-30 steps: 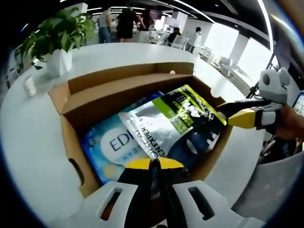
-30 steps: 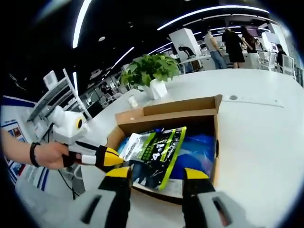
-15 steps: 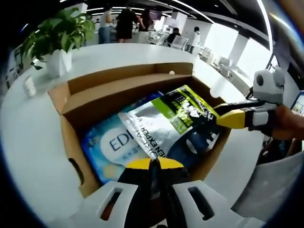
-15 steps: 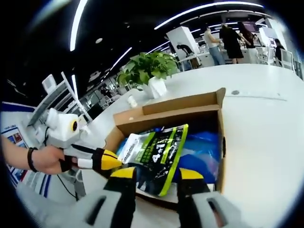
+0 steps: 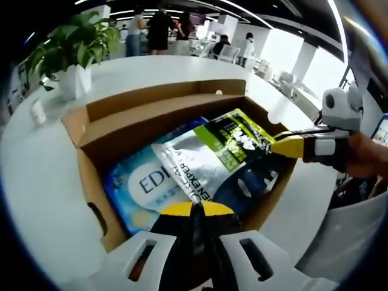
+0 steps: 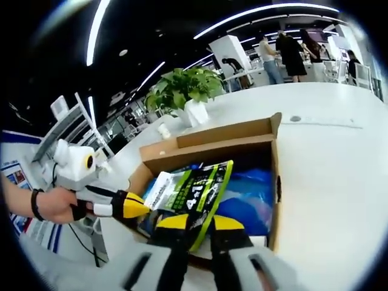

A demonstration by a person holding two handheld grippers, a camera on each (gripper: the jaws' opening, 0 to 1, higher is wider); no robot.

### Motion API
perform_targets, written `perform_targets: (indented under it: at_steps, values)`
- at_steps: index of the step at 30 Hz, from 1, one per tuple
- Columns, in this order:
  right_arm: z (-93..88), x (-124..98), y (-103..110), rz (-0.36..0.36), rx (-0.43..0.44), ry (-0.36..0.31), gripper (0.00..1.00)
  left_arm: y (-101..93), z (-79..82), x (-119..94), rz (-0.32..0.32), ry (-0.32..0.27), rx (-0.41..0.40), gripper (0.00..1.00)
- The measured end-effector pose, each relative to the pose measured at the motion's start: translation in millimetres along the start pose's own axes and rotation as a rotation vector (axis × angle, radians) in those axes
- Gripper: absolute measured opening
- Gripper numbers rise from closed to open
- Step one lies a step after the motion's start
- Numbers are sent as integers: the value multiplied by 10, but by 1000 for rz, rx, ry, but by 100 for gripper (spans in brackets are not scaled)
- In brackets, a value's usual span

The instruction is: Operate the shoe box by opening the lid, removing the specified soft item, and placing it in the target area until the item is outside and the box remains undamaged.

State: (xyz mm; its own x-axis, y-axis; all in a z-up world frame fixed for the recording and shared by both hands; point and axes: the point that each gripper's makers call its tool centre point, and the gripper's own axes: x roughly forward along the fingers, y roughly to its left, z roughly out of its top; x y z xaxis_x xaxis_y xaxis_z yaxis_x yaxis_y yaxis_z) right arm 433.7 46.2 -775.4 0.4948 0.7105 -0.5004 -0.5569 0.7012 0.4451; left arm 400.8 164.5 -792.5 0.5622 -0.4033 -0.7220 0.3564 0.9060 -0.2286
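Pouch [image 5: 218,154] pinched by both grippers, seemingly; blue pack [image 5: 142,185] lettering legible left view.

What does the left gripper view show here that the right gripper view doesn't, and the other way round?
Left gripper view alone: the big "ED" lettering on the blue pack under the pouch, and the handle slot in the box's near wall. Right gripper view alone: a wristband on the hand holding the left gripper, and a shelving rack behind it. Both: the open cardboard box, the silver, green and black pouch lying on the blue pack, the potted plant, the white table, people in the background, and both yellow-tipped grippers at the pouch, including the right gripper.
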Motion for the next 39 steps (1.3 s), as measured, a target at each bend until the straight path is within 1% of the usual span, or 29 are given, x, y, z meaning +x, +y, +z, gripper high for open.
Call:
perform_targets:
  at_steps: [3, 5, 16, 31, 39]
  values:
    - [4, -5, -6, -2, -3, -5, 3, 3, 5, -3, 2, 0, -2, 1]
    - [11, -6, -6, 0, -3, -8, 1, 2, 18, -10, 4, -6, -4, 0]
    - [44, -36, -3, -5, -5, -10, 0, -28, 72, -30, 2, -23, 1, 0]
    - [213, -185, -26, -9, -17, -55, 0, -137, 269, -80, -1, -60, 20, 0]
    - [285, -309, -101, -15, -22, -74, 0, -261, 389, -85, -10, -73, 43, 0]
